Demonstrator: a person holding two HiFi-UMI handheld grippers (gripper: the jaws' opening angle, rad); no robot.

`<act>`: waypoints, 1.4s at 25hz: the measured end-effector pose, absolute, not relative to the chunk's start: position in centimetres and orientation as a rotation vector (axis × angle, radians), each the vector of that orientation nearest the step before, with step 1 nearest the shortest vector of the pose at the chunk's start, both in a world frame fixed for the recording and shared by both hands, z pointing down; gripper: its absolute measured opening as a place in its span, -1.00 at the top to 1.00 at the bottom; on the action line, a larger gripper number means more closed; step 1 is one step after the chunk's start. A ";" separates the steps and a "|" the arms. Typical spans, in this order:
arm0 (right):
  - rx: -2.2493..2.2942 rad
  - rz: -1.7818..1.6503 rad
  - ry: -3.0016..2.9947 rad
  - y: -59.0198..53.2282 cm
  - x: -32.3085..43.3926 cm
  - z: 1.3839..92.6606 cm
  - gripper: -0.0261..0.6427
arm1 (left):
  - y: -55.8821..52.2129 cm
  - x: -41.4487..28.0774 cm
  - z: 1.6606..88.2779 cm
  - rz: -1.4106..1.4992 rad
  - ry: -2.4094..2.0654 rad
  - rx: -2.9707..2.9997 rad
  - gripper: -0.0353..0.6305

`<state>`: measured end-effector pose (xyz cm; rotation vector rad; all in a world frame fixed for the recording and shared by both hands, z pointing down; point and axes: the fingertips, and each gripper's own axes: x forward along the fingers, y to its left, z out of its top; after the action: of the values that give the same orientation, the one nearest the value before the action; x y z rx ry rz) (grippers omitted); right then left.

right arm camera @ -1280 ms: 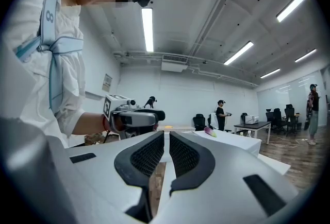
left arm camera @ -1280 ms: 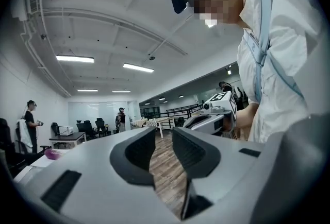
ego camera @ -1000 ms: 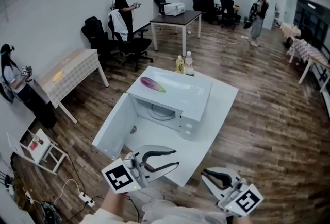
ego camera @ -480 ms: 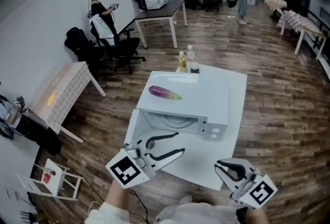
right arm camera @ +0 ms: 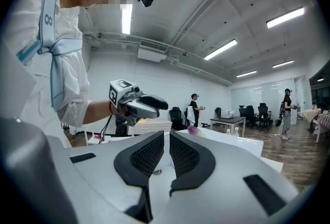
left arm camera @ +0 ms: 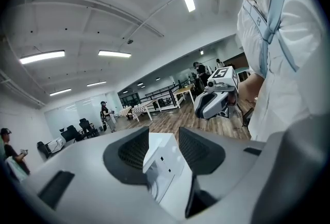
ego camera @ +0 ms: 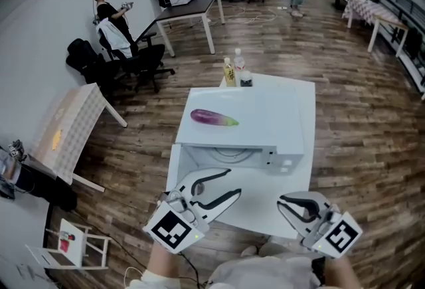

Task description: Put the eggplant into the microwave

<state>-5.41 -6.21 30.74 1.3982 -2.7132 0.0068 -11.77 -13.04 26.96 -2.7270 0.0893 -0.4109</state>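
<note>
Head view: versus a second ago the person has come round to face the open microwave (ego camera: 265, 123). The eggplant (ego camera: 213, 117) is unmoved, lying flat on the microwave's top near the front-left edge. Door is open, so I'd say the pick comes next. Its long axis runs left-right across the frame, purple body left, green stem end right. Left tool (ego camera: 233, 184) is wider than before, open and empty; right tool (ego camera: 281, 202) is closed and empty. Both hover over the tabletop (ego camera: 265, 196). Left gripper view: jaws apart, only the microwave (left arm camera: 162, 161) beyond them. Right gripper view: pads together, nothing between; eggplant (right arm camera: 195, 131) small, far.
</note>
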 end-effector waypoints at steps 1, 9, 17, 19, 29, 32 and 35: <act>1.393 0.004 -2.719 -6.3 -5.3 30.7 0.81 | -13.2 -11.7 27.0 -0.421 0.096 -2.728 0.38; 1.285 0.013 -2.762 -7.6 -2.9 31.3 0.81 | -15.2 -9.1 28.7 -0.593 0.200 -2.641 0.36; 1.171 0.053 -2.800 -8.6 -2.7 33.1 0.81 | -19.8 -8.5 31.0 -0.777 0.269 -2.454 0.32; 1.167 0.065 -2.800 -9.1 -2.7 33.3 0.81 | -21.6 -8.9 31.2 -0.831 0.278 -2.396 0.30; 1.218 0.074 -2.762 -12.1 -3.9 33.8 0.81 | -28.8 -9.6 33.2 -0.973 0.138 -2.264 0.25; 1.246 0.079 -2.753 -13.2 -4.4 33.7 0.81 | -30.8 -9.3 33.9 -0.991 0.093 -2.251 0.25; 1.278 0.076 -2.752 -14.6 -4.7 33.4 0.81 | -32.6 -9.0 34.6 -1.010 0.061 -2.239 0.25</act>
<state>-4.74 -14.62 33.40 1.2784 -2.7517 0.0757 -8.95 -32.61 34.59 -2.2387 0.0610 -1.0103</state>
